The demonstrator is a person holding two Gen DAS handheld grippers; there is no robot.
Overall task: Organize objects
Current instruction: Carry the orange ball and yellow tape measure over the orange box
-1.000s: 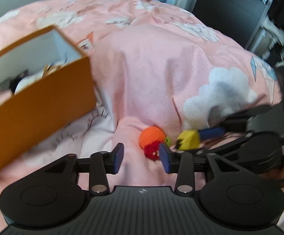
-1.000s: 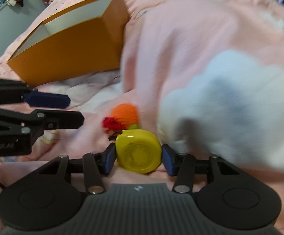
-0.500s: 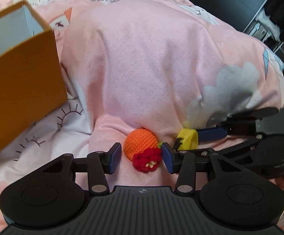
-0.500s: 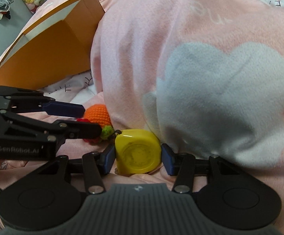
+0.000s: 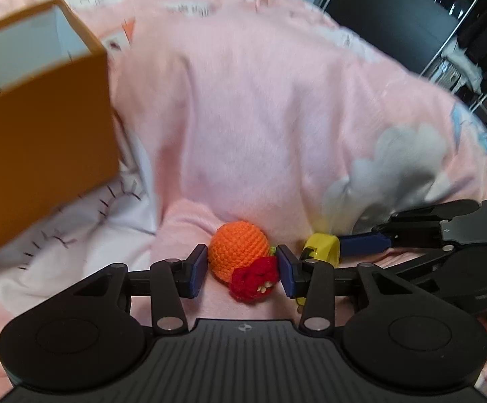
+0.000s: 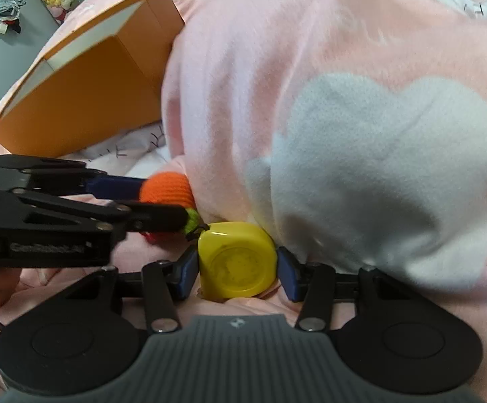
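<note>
Two small things low in a fold of the pink blanket (image 5: 260, 117), side by side and almost touching: an orange crochet toy (image 5: 236, 252) with a red flower and a green tuft, and a yellow tape measure (image 6: 238, 262).

Crochet toy lying on the blanket right between the blue pads of the left gripper (image 5: 241, 270), orange ball toward one pad, red flower toward the other. Pads drawn in close at both sides of it; too blurred to tell whether actually pressing or only just beside. From the right wrist view, same gripper reaching in from the left edge, fingers (image 6: 119, 184) flanking the orange ball, green tuft poking out at the tip.

Tape measure pinched between the blue pads of the right gripper (image 6: 236, 273), round face turned to the camera, underside on the blanket, back against a bulging fold with a white cloud print. From the left wrist view, only a yellow corner visible past the right-hand finger.

Farther off, to the left of both toys, an open orange box (image 5: 42, 154) with white inner walls, standing on the bedding; contents not readable here.

Beyond the bed, dark furniture (image 5: 377, 16) on one side and a grey wall on the other.
</note>
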